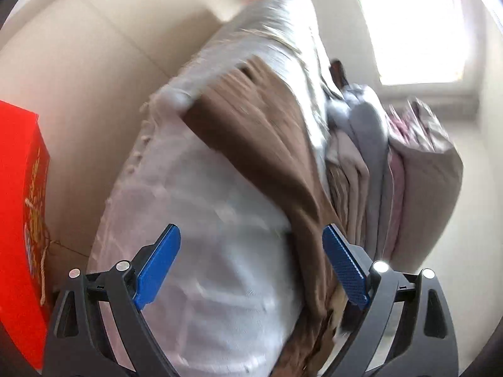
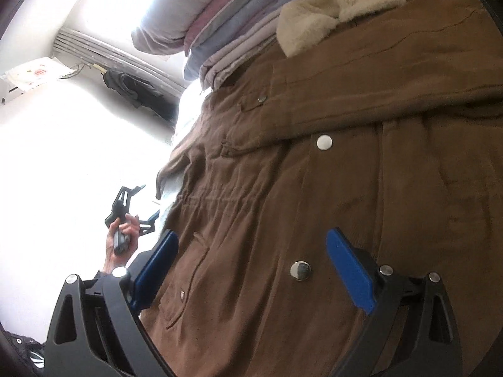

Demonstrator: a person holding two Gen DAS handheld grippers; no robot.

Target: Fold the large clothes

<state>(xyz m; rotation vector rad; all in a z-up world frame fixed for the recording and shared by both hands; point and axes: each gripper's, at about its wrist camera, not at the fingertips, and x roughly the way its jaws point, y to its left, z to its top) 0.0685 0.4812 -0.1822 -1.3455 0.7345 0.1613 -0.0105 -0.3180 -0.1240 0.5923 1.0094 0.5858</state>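
The right gripper (image 2: 251, 267) hangs with its blue pads spread wide, empty, over the brown suede-like coat with silver snaps (image 2: 330, 204). The coat lies across the pale bed sheet (image 1: 204, 251). At nine o'clock, the hand (image 2: 121, 235) holds the left gripper (image 1: 251, 264), fingers likewise apart. Farther off, at twelve o'clock, the cream fleece collar (image 2: 330, 12) touches the stack of folded quilts (image 2: 220, 15).

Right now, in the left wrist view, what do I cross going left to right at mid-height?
red bag → beige wall → pale bed cover → brown coat → stack of folded bedding → bright window, higher up.
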